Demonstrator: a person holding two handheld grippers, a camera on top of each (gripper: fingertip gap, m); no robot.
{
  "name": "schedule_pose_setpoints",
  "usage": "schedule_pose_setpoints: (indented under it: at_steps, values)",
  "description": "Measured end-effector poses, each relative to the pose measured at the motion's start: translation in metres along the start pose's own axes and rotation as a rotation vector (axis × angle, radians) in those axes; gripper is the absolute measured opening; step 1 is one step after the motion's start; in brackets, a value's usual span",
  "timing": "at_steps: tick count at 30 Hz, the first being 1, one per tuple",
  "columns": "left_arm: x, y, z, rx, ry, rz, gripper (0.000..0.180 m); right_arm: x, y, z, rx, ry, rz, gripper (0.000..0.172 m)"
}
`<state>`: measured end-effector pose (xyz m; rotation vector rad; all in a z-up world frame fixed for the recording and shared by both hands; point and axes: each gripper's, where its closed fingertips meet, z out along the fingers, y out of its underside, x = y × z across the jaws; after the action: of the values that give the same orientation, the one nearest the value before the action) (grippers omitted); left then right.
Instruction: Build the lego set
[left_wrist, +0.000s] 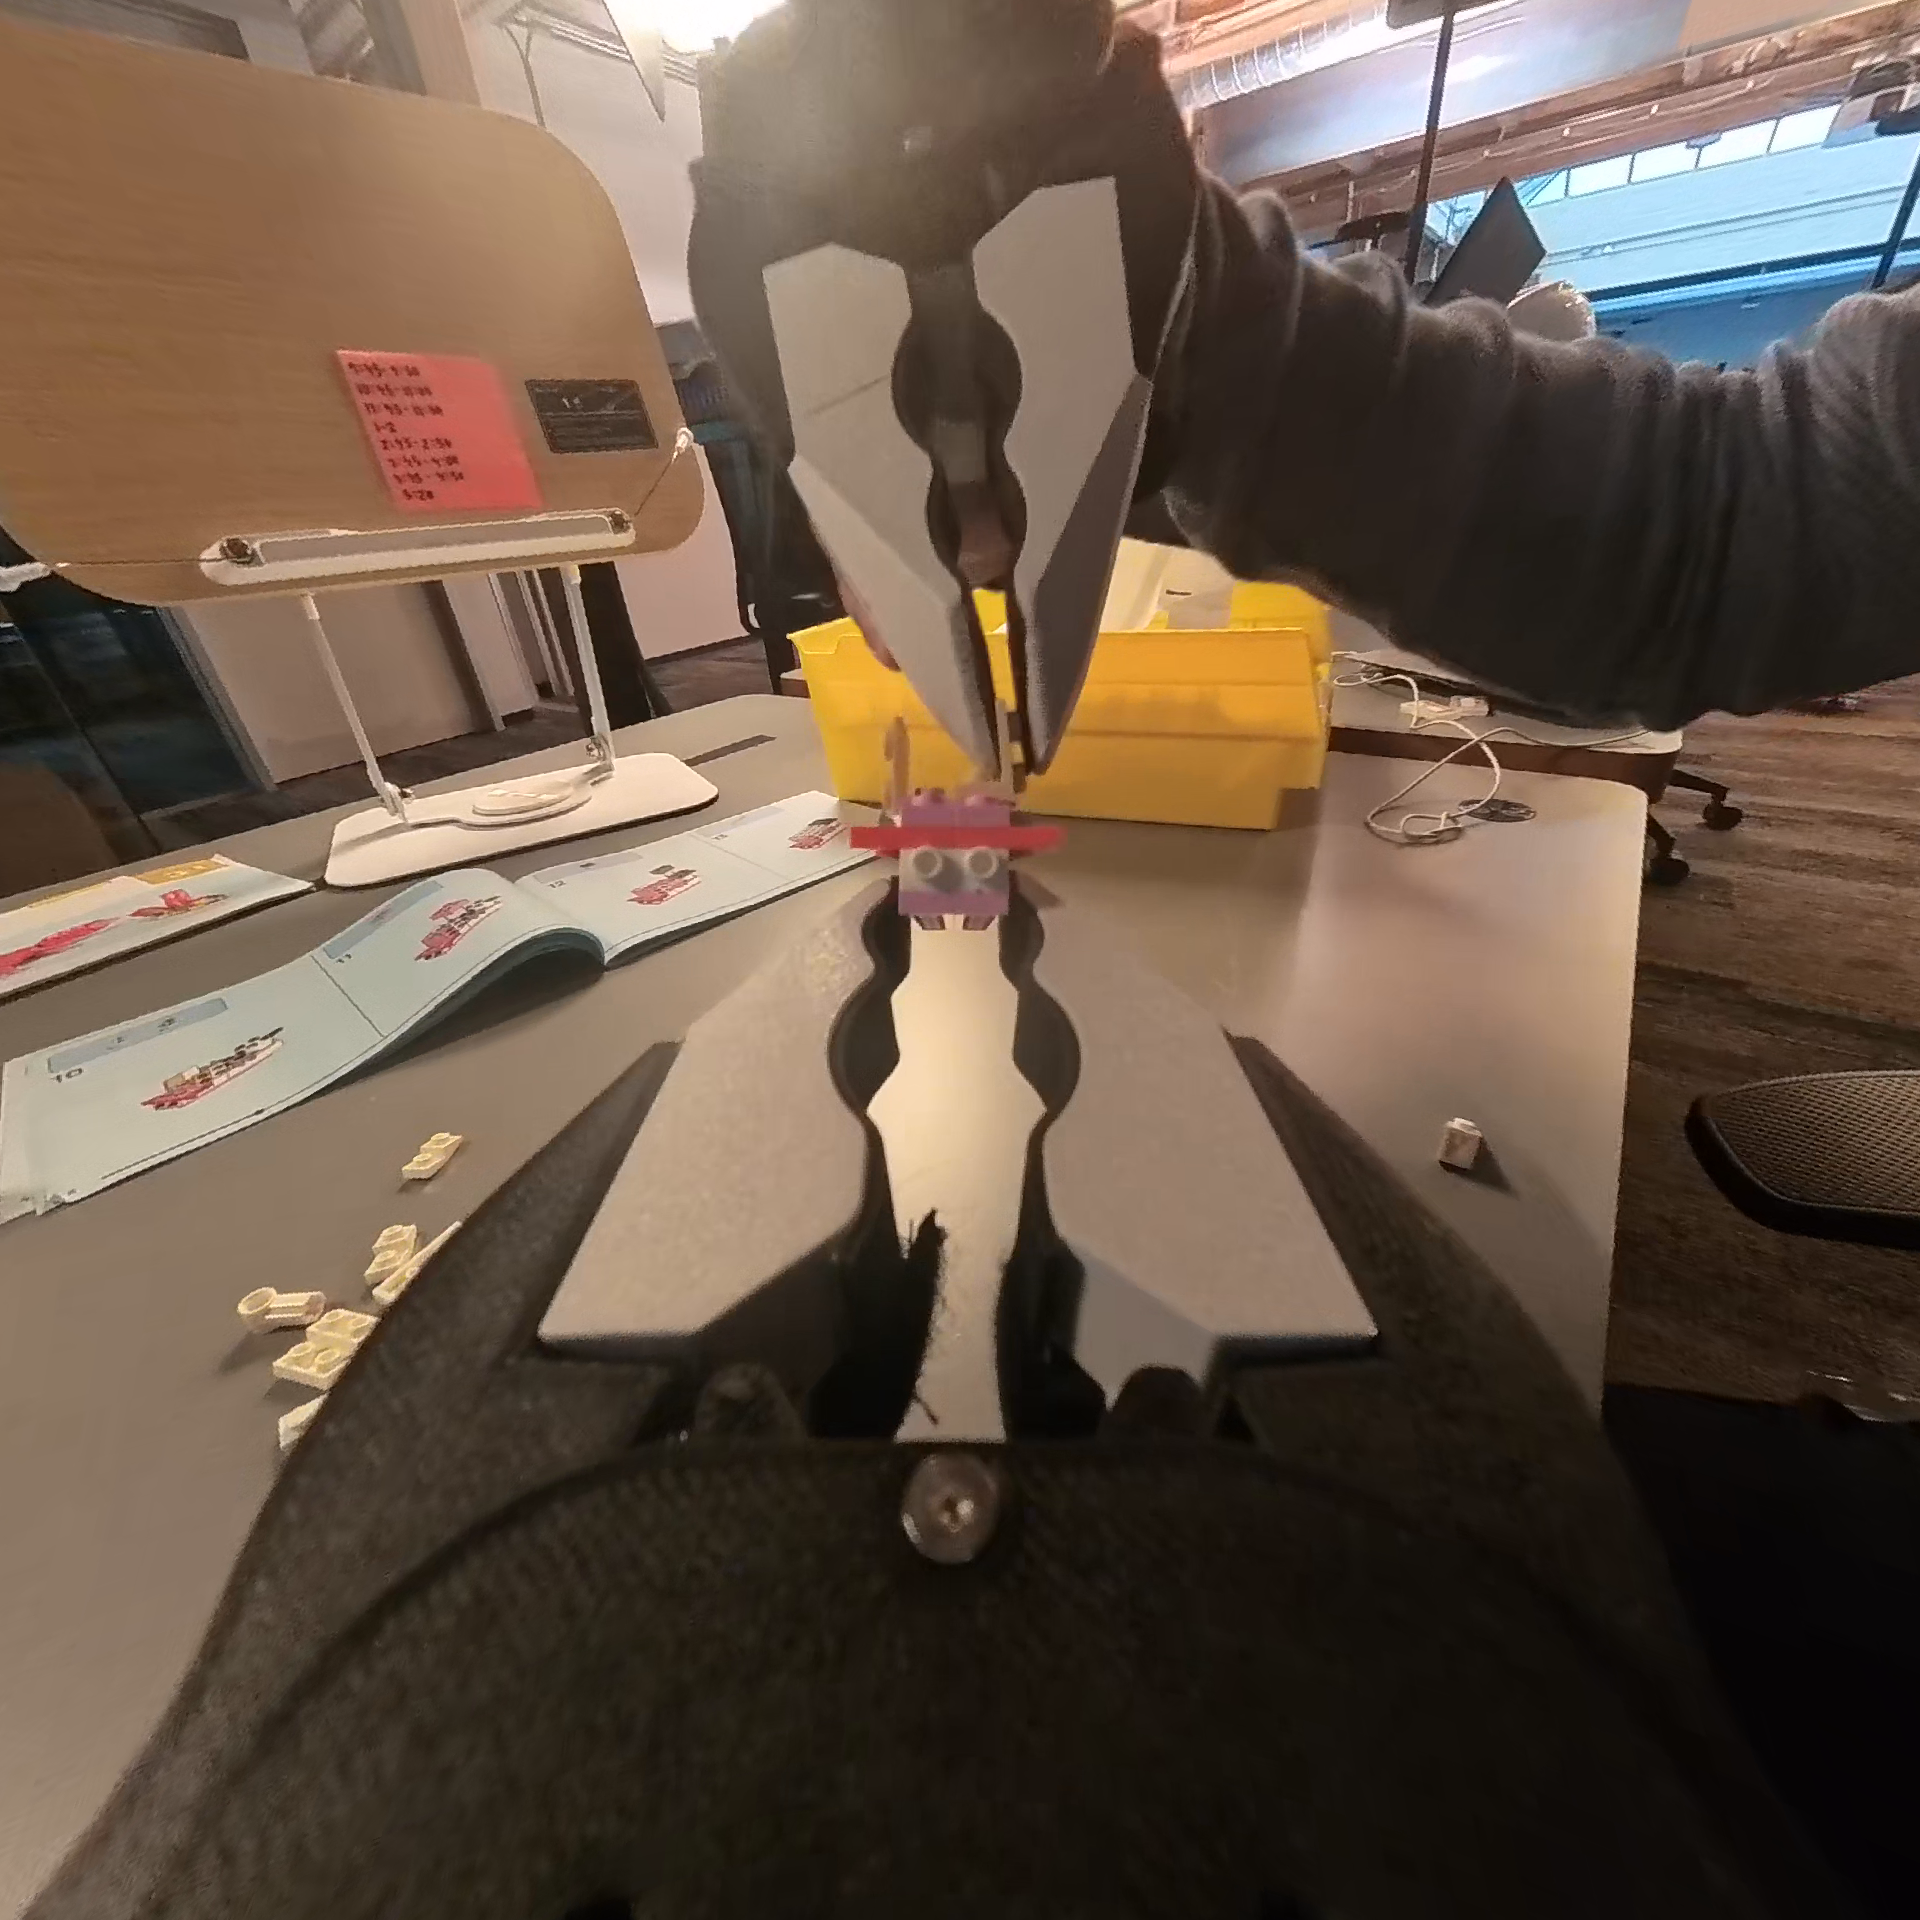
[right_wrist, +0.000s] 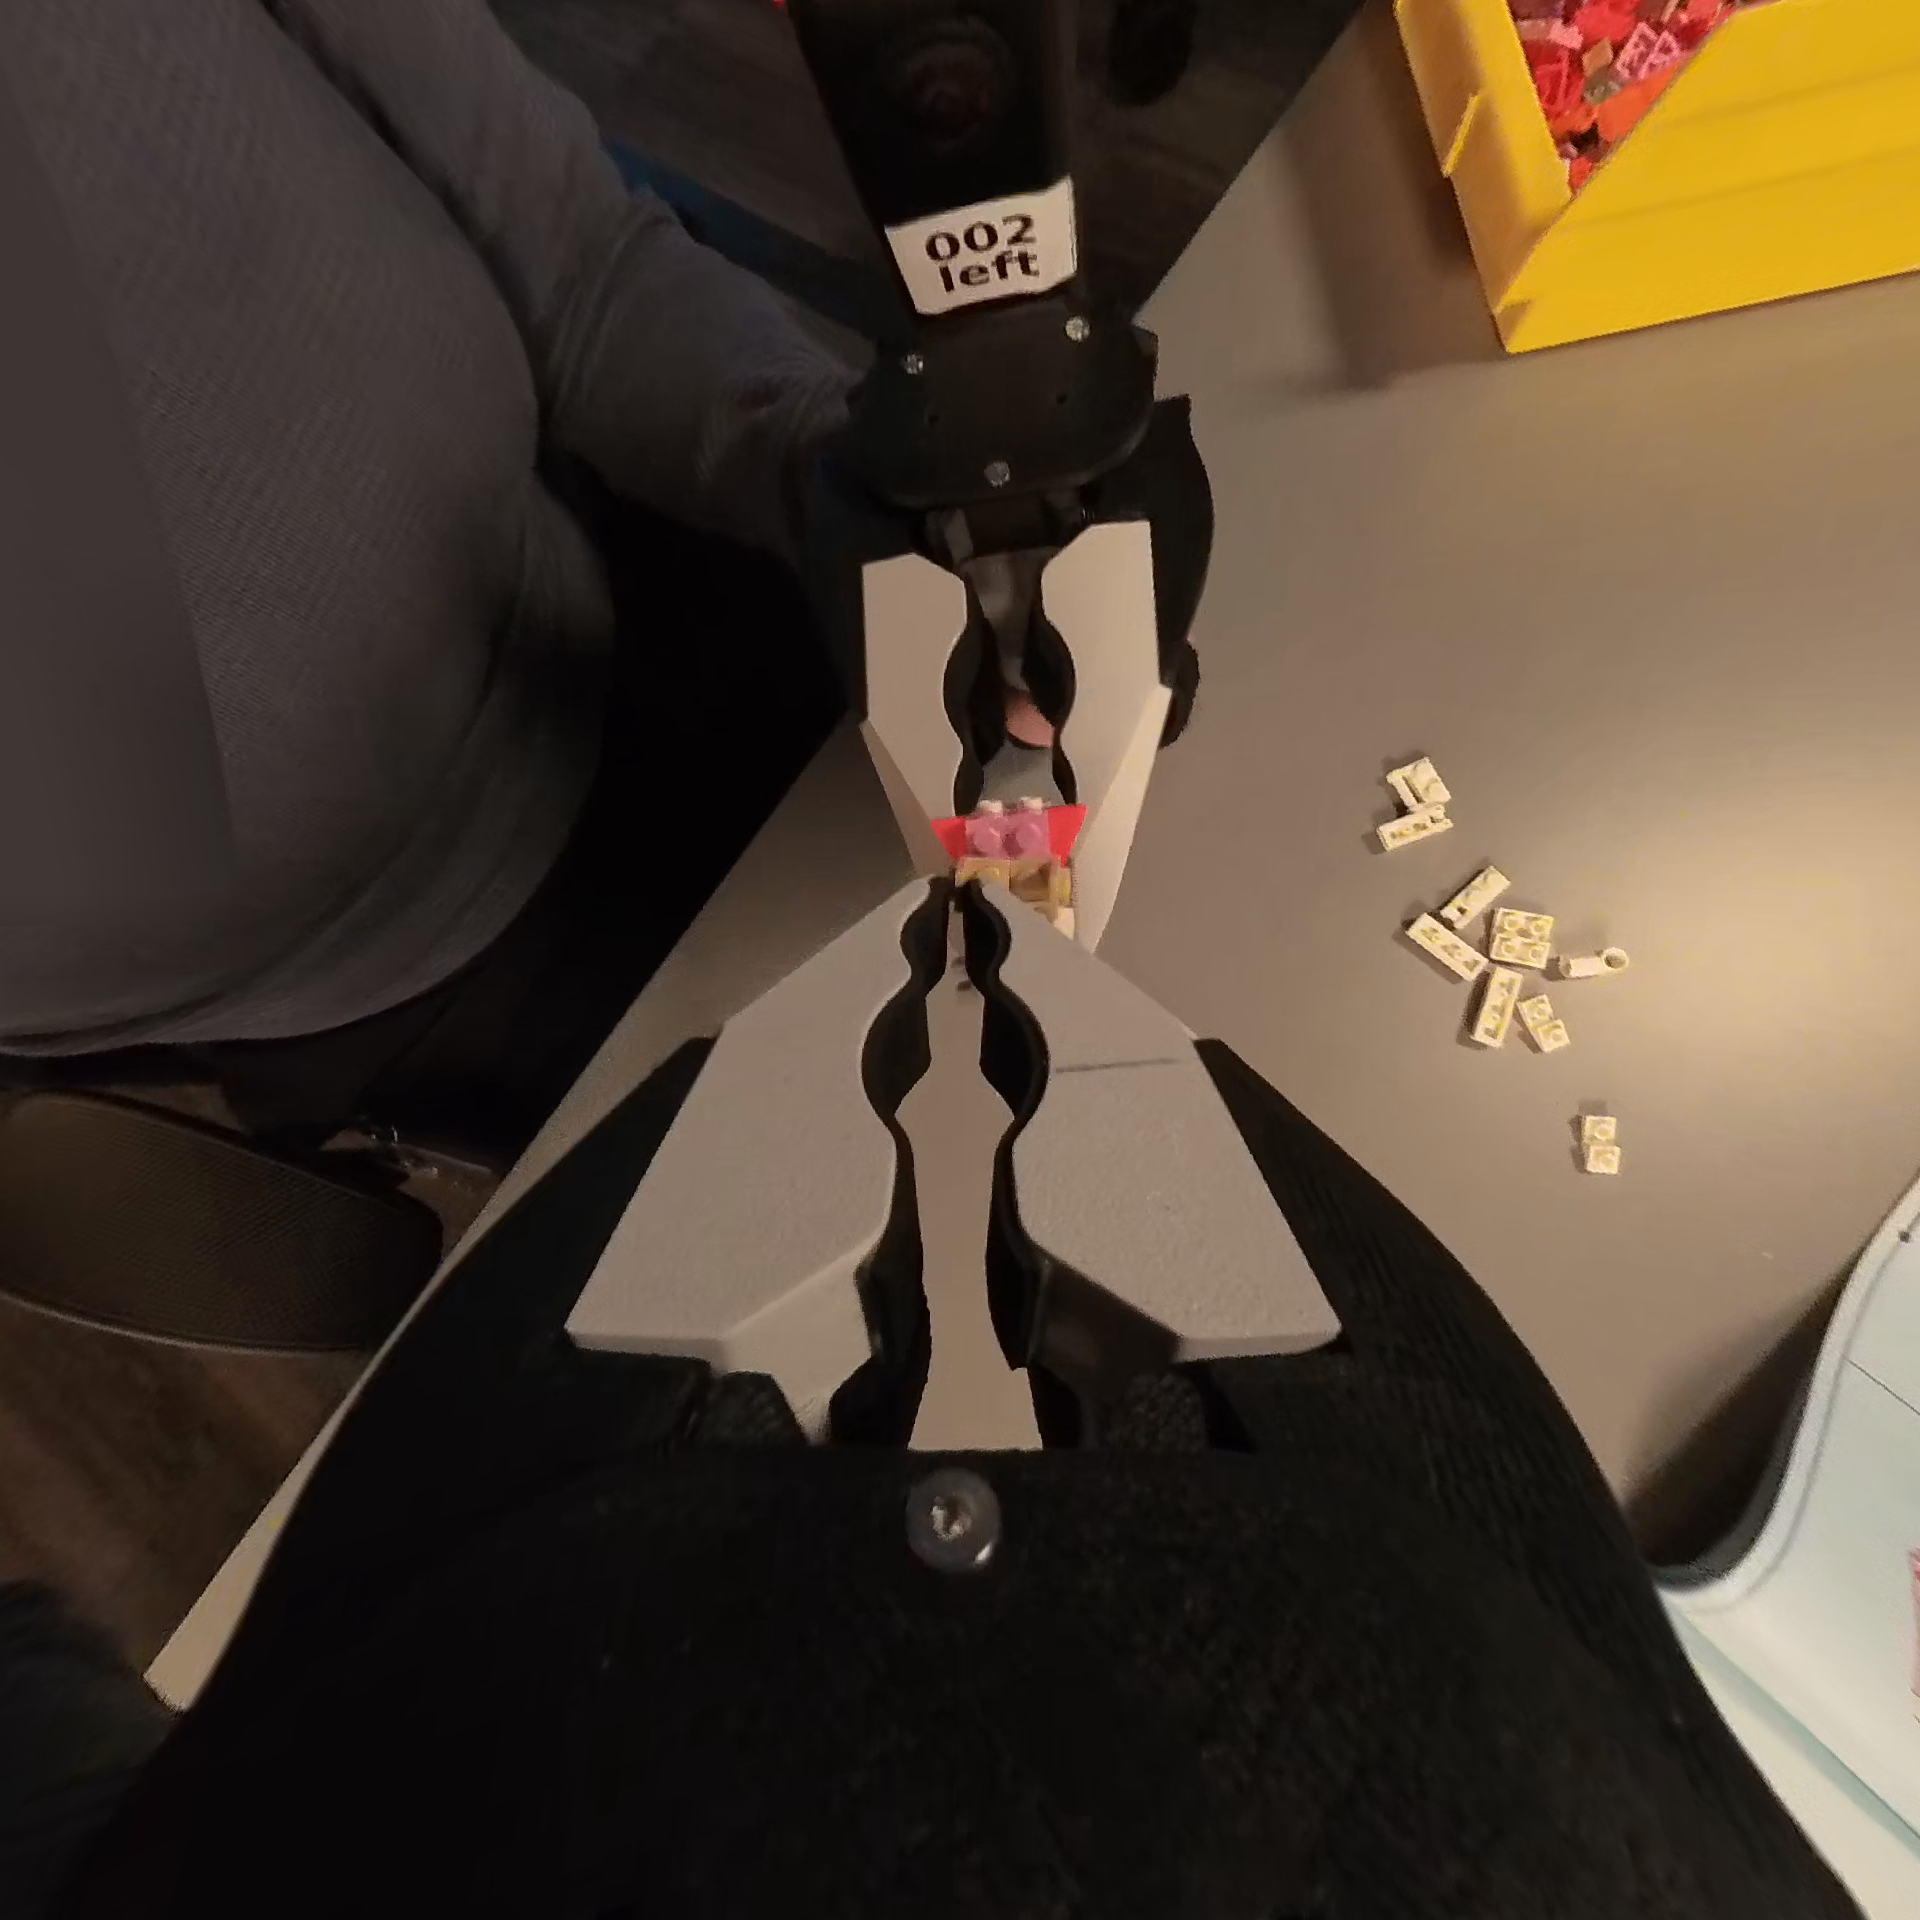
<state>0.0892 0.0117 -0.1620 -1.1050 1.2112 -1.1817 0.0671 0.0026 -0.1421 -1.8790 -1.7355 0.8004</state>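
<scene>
The left gripper (left_wrist: 954, 914) is clamped on a small brick model (left_wrist: 951, 857), which hangs clear of the grey table (left_wrist: 1351, 935) right at its fingertips: purple bricks, a grey studded block and a thin red plate (left_wrist: 883, 837) that sticks out past both fingers. Straight across the model, the right gripper (right_wrist: 961, 904) comes down tip to tip against the left one, its fingers pinched almost together on a thin tan piece (left_wrist: 1004, 743) standing on the model's top. A second tan piece (left_wrist: 896, 758) stands just left of those tips, outside the pinch. So a few layers are already stacked and two tan parts stand on top. Down to the left of the left jaws a scatter of cream pieces (left_wrist: 343, 1309) lies loose on the table, and one small brick (left_wrist: 1460, 1143) sits alone to their right. Farther out to the left an open instruction booklet (left_wrist: 436, 935) lies flat; beyond the model stands a yellow bin (left_wrist: 1143, 727), with a wooden book stand (left_wrist: 312, 312) off to the far left. The model is blurred, so whether the pinched tan piece is fully seated cannot be told, and the model's underside is hidden behind the left fingers.
</scene>
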Motion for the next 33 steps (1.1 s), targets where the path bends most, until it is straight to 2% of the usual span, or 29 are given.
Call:
schedule_pose_setpoints:
  at_steps: [12,25,33]
  values:
    - [-0.003,0.002,0.001,-0.014,-0.023,-0.003,0.014,0.003,0.002,0.004,-0.031,0.041,0.020,0.001]
    - [-0.014,0.006,0.003,-0.046,-0.073,-0.054,0.015,0.014,0.005,0.004,-0.084,0.308,-0.100,0.001]
    - [-0.013,0.010,0.006,-0.078,-0.059,-0.060,0.015,0.017,0.008,0.003,-0.038,0.375,-0.143,0.002]
